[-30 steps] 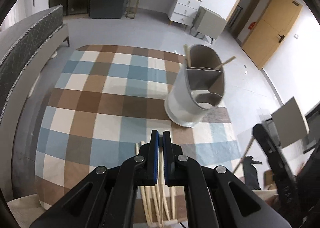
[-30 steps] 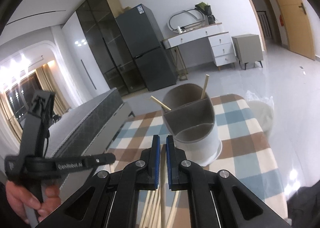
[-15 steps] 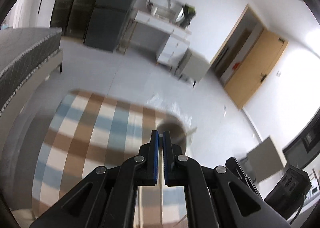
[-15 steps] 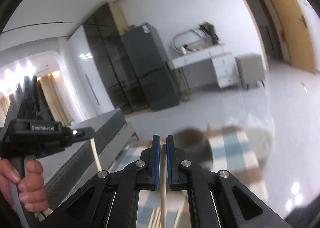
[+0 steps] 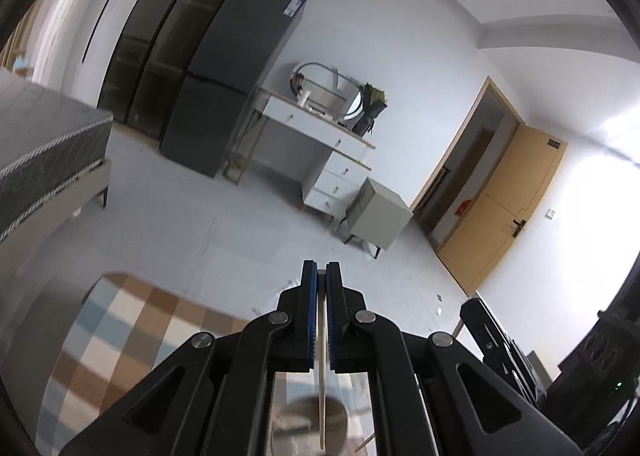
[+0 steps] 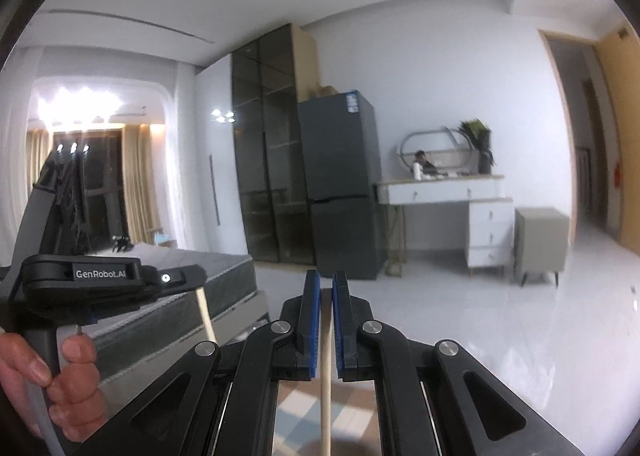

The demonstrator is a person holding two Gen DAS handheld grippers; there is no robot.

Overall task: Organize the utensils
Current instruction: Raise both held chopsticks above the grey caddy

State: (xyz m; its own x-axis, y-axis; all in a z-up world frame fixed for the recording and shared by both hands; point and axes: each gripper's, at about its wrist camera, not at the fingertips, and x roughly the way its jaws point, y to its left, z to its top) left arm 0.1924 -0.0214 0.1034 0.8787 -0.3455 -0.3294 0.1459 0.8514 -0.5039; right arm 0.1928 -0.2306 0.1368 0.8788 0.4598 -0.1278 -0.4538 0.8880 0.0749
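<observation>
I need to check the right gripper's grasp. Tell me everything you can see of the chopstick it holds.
The chopstick is a thin, straight, pale stick that looks like light wood or bamboo. It is pinched between the blue pads of the right gripper, running lengthwise between the fingers and down out of the bottom of the view. Its upper end sits within the pads; its lower end is out of view. Nothing else visibly touches it.

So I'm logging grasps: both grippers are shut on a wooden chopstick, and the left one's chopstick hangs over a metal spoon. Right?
Not quite. The left gripper and right gripper each clamp a chopstick, but the left wrist view shows the left one's stick hanging over the round grey utensil holder, not a spoon. The other chopstick shows in the right wrist view.
</observation>
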